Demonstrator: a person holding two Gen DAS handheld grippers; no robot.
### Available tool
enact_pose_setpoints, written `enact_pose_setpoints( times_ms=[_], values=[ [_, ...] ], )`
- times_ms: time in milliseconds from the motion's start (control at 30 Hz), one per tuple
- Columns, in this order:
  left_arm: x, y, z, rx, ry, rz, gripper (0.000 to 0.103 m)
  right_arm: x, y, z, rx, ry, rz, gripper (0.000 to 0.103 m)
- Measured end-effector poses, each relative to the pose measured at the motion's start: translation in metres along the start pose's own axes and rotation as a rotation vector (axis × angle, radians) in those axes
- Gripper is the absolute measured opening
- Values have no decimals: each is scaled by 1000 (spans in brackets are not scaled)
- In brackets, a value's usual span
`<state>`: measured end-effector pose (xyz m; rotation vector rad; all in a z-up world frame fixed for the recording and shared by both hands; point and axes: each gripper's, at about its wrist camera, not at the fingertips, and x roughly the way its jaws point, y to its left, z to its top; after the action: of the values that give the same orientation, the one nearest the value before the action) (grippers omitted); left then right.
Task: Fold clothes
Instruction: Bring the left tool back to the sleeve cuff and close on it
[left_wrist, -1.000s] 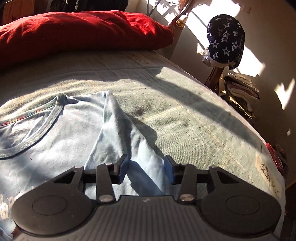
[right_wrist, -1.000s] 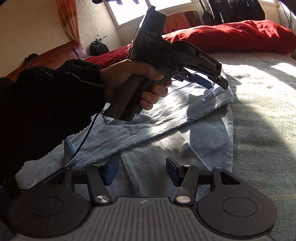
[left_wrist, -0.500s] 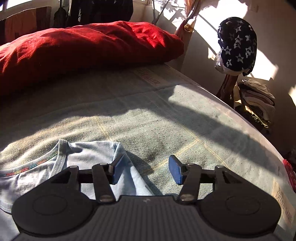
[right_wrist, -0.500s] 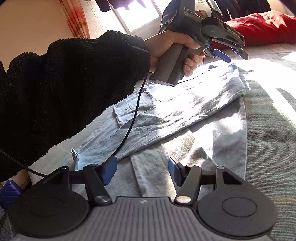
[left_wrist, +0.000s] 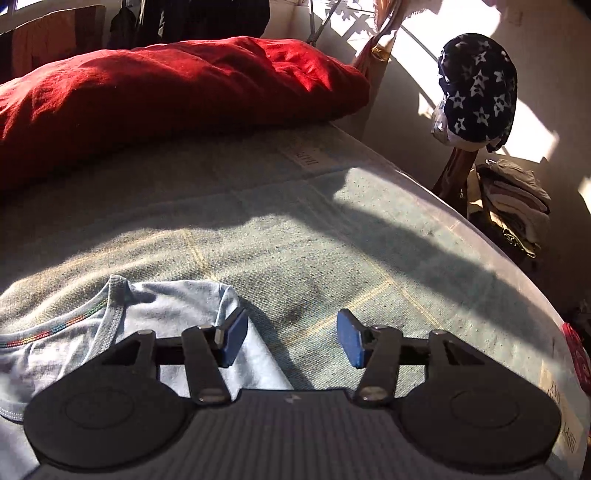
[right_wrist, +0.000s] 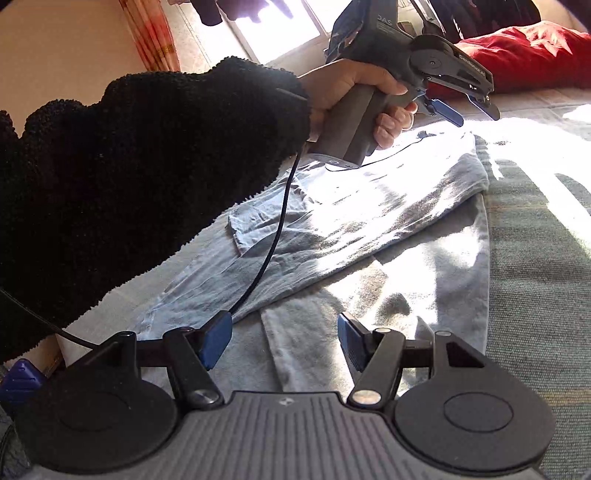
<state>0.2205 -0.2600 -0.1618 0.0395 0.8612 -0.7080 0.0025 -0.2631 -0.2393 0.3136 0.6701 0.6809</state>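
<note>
The light-blue T-shirt (right_wrist: 369, 221) lies on the bed (left_wrist: 332, 240) with one side folded over; we judge it part-folded. We hold the left gripper (left_wrist: 291, 338) and right gripper (right_wrist: 284, 341) with jaws wide open and empty.

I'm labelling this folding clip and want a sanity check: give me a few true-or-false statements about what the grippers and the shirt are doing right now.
1. The left gripper is open with nothing between its fingers. True.
2. The right gripper is clamped on the light blue T-shirt. False: it is open, with the shirt lying beyond its fingertips.
3. One side of the T-shirt is folded over its middle. True.
4. The red pillow lies on top of the T-shirt. False: it sits at the far end of the bed, apart from the shirt.
5. A hand in a black sleeve holds the left gripper above the shirt. True.
</note>
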Motion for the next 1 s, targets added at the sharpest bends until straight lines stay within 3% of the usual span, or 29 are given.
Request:
enact_pose_setpoints(
  times_ms=[167,333,467,600,700,767,867,1000],
  values=[
    [-5,-10,-28,-45,110,-52,57,-1,2,0,0,2,-8,68],
    [9,-19,-37,-107,135,-53,58,-11,9,2,-5,-1,-38,68],
    [-23,-28,-29,-95,120,-67,60,-23,18,3,-14,-12,-66,68],
    [-82,-29,-38,-58,97,-21,61,-35,33,5,-29,-32,-73,68],
    [-124,-20,-62,-34,93,38,61,-44,46,4,-39,-40,-75,68],
    [-151,-11,-82,-26,90,77,58,-49,55,3,-46,-45,-76,68],
    [-183,5,-121,-43,102,115,45,-57,69,3,-60,-52,-83,68],
    [-214,19,-178,-39,85,188,42,-63,85,1,-78,-51,-97,68]
  ],
)
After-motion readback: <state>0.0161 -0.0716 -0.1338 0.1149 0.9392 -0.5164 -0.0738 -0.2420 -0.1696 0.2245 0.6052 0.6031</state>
